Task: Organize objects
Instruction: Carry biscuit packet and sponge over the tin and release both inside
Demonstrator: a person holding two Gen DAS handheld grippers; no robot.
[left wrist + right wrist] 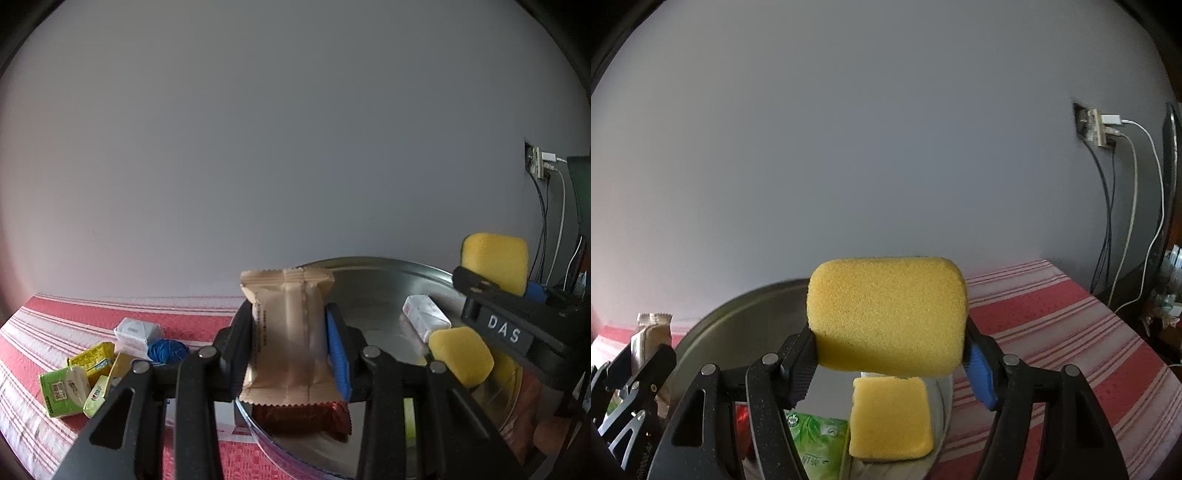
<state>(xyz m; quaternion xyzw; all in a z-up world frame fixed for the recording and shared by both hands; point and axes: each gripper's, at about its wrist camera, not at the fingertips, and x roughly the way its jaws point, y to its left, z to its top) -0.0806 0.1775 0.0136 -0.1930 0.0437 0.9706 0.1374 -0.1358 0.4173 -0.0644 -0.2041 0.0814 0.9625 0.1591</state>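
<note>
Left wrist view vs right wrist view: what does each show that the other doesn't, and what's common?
Only the left wrist view: a pile of small packets and a blue yarn ball on the red striped tablecloth, a white packet in the tray, and a red wrapper under the left tongs.

Only the right wrist view: a green tissue pack, and the right tongs shown head-on.

Both: the round metal tray, the beige snack packet held by the left tongs, the yellow sponge held by the right, a second yellow sponge below it, and the wall socket.
</note>
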